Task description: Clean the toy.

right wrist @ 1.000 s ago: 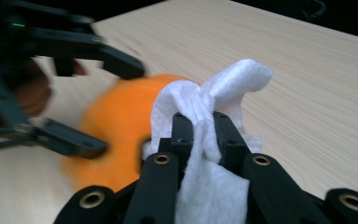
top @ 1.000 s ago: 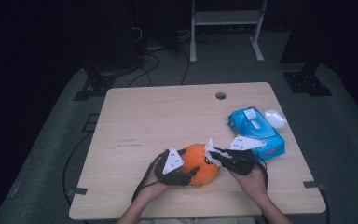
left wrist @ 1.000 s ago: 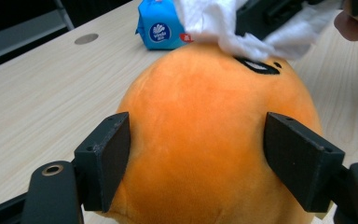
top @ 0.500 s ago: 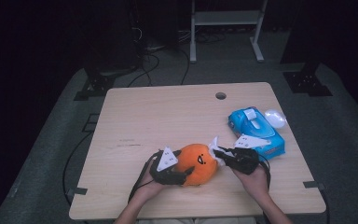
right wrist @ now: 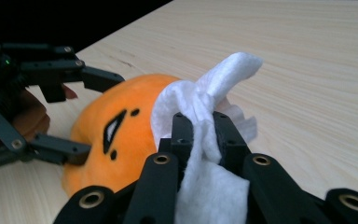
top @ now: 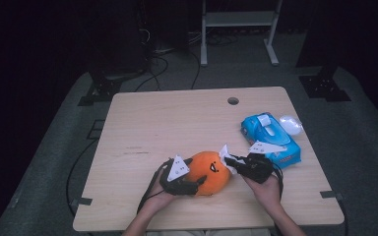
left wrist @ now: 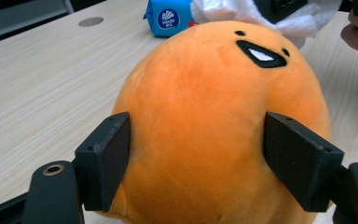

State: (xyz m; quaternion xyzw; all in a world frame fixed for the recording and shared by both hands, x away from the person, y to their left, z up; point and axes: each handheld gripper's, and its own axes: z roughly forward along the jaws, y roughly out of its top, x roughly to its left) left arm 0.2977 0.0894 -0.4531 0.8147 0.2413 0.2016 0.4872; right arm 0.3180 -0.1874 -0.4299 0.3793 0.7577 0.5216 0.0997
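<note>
High view: an orange plush toy [top: 207, 172] is seen lying near the front edge of the wooden table [top: 177, 123], flanked by the left gripper [top: 184, 183] and the right gripper [top: 236, 164]; a blue wipes pack [top: 270, 138] is placed just behind the right gripper. Left gripper view: the toy [left wrist: 214, 116], its face turned away, is clasped between the two widely spread jaws, whose pads are pressed against its sides. Right gripper view: a white wipe [right wrist: 209, 140] is pinched between the closed jaws and held against the toy [right wrist: 116, 135], beside its face; the left gripper [right wrist: 51, 107] is shown gripping the toy's far side.
</note>
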